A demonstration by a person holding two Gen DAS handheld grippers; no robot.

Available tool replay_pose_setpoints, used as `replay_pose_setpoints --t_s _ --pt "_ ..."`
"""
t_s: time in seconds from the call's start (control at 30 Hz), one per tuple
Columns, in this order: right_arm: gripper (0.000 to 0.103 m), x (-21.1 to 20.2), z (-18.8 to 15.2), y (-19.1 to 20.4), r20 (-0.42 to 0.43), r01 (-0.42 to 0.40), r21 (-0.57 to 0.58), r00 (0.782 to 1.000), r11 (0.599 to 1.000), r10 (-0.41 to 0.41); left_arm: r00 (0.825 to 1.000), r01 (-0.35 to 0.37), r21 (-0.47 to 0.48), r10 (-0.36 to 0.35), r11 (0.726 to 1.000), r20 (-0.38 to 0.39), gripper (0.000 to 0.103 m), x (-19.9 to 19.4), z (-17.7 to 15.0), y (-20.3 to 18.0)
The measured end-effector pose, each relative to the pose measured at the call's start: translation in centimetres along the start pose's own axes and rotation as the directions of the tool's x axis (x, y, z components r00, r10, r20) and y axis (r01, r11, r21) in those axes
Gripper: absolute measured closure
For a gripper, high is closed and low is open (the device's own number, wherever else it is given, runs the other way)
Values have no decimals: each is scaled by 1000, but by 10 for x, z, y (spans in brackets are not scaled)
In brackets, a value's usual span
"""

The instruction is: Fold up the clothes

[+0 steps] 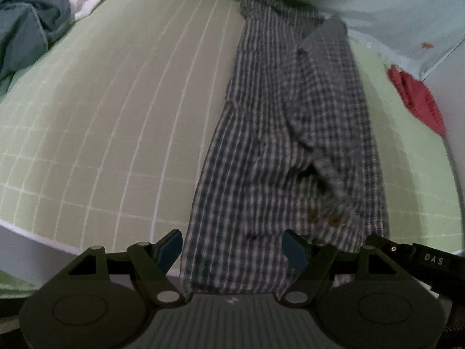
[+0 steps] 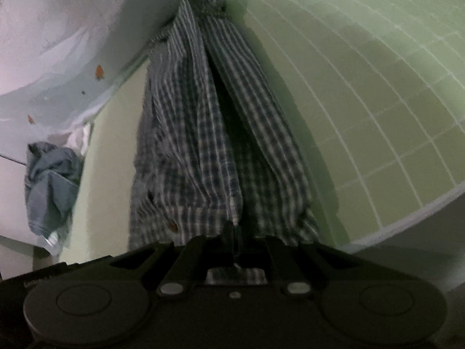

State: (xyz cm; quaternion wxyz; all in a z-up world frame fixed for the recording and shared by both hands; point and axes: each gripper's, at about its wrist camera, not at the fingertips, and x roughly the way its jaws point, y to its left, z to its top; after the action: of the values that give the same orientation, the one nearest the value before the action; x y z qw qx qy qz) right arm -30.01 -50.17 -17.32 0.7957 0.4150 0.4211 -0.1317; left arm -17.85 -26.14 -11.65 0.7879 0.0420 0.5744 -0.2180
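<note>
Brightness: dim in both views, colours muted and greyish.
Shadows: soft broad shadow across the middle of the green mat (image 1: 122, 110), sunk in the fold of the checked shirt (image 2: 221, 133) and along its right side on the mat (image 2: 377, 93).
Glare: none seen; palest on the light sheet (image 2: 46, 29) at upper left.
Blur: smeared check pattern on the shirt (image 1: 261, 145), worst near the bottom; grainy, blocky throughout.
Distortion: strong fisheye, mat grid lines bowed, black vignette in the corners.
Foreground: gripper bodies nearly black, little detail.
</note>
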Motion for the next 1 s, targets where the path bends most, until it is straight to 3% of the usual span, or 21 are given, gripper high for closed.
replay_pose_setpoints --t_s 0.2,0.33,0.37,0.43,0.6,0.67,1.0 --pt "97 6 -8 -6 -9 50 -21 999 999 -50 997 -55 23 56 998 -51 27 22 -12 2" --pt "89 -4 -14 2 13 111 -105 994 988 -110 993 -78 39 81 996 -80 27 32 -19 4" --pt "85 -8 -15 3 26 128 -128 992 984 -125 993 -79 41 82 996 -86 27 34 -21 6" --pt "63 -16 -18 6 61 171 -174 985 970 -162 991 -81 47 85 996 -99 27 37 -24 8" --pt "53 -26 -24 10 137 280 -248 958 927 -253 992 -79 73 85 994 -92 27 38 -31 10" --pt "46 -22 -23 8 136 286 -256 956 923 -259 992 -79 81 86 994 -92 26 39 -32 10" --pt "38 -2 -17 -2 101 223 -212 973 952 -205 993 -67 69 73 995 -90 26 40 -34 13"
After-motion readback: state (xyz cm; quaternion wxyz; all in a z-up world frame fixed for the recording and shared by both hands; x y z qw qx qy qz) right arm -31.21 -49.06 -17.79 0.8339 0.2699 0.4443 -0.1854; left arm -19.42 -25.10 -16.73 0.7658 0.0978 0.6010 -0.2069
